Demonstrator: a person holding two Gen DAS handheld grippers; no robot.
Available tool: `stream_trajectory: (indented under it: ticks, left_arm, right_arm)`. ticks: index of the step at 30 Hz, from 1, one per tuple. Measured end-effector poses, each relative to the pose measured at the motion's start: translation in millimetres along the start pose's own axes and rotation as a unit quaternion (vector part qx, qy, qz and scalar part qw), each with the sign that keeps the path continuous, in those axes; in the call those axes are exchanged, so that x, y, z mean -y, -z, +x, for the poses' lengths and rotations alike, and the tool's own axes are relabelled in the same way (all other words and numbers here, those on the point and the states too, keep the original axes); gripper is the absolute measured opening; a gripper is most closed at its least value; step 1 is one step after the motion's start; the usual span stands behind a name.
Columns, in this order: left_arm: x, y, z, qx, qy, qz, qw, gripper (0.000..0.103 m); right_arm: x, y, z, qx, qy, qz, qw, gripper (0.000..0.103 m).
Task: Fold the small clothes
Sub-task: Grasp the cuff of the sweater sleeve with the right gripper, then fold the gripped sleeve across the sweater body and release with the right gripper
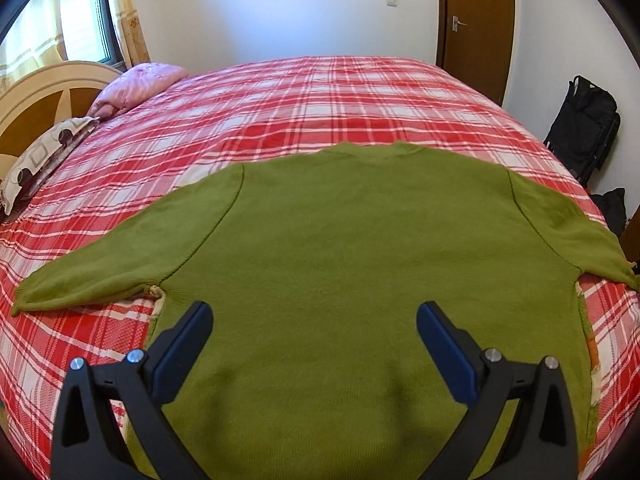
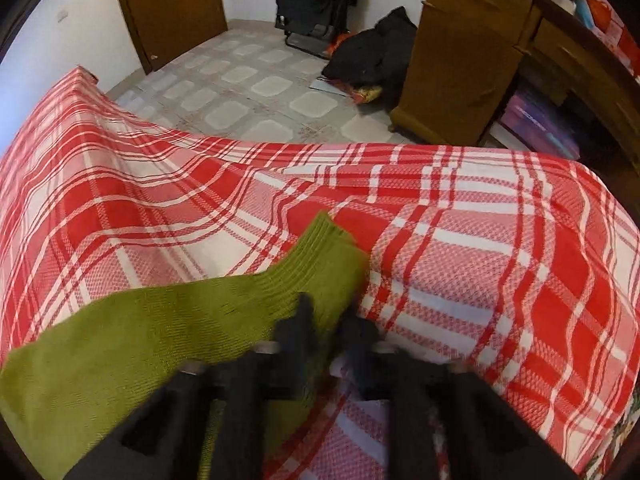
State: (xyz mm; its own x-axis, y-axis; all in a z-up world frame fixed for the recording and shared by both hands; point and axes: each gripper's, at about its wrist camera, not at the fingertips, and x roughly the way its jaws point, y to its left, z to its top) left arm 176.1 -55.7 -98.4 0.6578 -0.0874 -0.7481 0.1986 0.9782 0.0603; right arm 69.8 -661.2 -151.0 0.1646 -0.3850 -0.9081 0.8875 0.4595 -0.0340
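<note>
A green knit sweater [image 1: 340,248] lies flat on the red plaid bed [image 1: 280,92], neck toward the far side, both sleeves spread out. My left gripper [image 1: 314,316] is open and empty, hovering above the sweater's lower body. In the right wrist view, the sweater's right sleeve [image 2: 180,320] lies across the plaid cover [image 2: 480,260]. My right gripper [image 2: 328,320] is blurred with its fingers close together on the sleeve near the cuff [image 2: 324,236].
Pillows [image 1: 40,152] and a pink quilt [image 1: 136,88] lie by the headboard at the far left. A wooden cabinet [image 2: 460,52], black bags [image 2: 372,52] and tiled floor [image 2: 248,88] lie beyond the bed's edge. A door [image 1: 476,12] stands behind the bed.
</note>
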Motion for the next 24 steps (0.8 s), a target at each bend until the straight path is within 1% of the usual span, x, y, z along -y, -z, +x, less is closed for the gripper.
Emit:
stream_trajectory:
  ticks: [2,3,4,5,8,9,11,13,15,18,19,22,24]
  left_arm:
    - [-1.9,0.0,-1.2,0.003,-0.003,0.0,1.0,0.103]
    - [-2.9,-0.2,-1.6,0.005,-0.004,0.0,1.0,0.103]
    - [-4.7,0.1,-2.7,0.007,-0.006,0.0,1.0,0.103]
    - [-6.9,0.5,-4.1,0.009,-0.007,0.001,0.9999,0.103]
    - [-15.6,0.8,-10.3,0.016,-0.008,-0.004,0.9998,0.103]
    - [-18.8,1.2,-13.7,0.02,-0.009,-0.006,0.9997,0.103]
    - [-26.8,2.0,-20.7,0.03,-0.012,-0.011,0.9994,0.103]
    - [-35.9,2.9,-27.7,0.038,-0.014,-0.022,0.9989,0.103]
    - [-45.4,4.3,-32.6,0.043,-0.015,-0.033,0.9984,0.103]
    - [-58.9,5.6,-38.2,0.049,-0.018,-0.047,0.9975,0.103]
    - [-65.0,6.5,-40.7,0.051,-0.019,-0.053,0.9971,0.103]
    - [-83.3,11.6,-48.6,0.06,-0.027,-0.067,0.9956,0.103]
    - [-98.4,15.2,-52.7,0.067,-0.038,-0.078,0.994,0.103]
  right_arm:
    - [1.9,1.8,-1.6,0.004,-0.013,-0.008,1.0,0.009]
    - [5.0,2.4,-6.0,0.007,-0.026,-0.003,1.0,0.008]
    - [9.3,2.8,-14.1,0.02,-0.051,0.007,0.998,0.008]
    - [9.5,1.6,-25.6,0.037,-0.067,0.012,0.997,0.008]
    - [6.3,0.8,-70.3,0.097,-0.088,-0.007,0.991,0.008]
    - [3.6,1.3,-87.7,0.114,-0.102,-0.012,0.988,0.008]
    - [-6.8,3.5,-120.4,0.139,-0.126,-0.027,0.982,0.008]
    - [-25.5,12.5,-156.9,0.165,-0.143,-0.058,0.974,0.008]
    - [-50.4,25.3,-189.2,0.186,-0.161,-0.094,0.965,0.008]
    - [-92.8,54.3,-234.6,0.205,-0.197,-0.144,0.948,0.008]
    - [-113.5,67.9,-250.7,0.21,-0.215,-0.166,0.939,0.008]
    - [-161.8,106.6,-280.5,0.22,-0.25,-0.216,0.918,0.008]
    - [-199.2,135.7,-296.1,0.216,-0.282,-0.248,0.901,0.008]
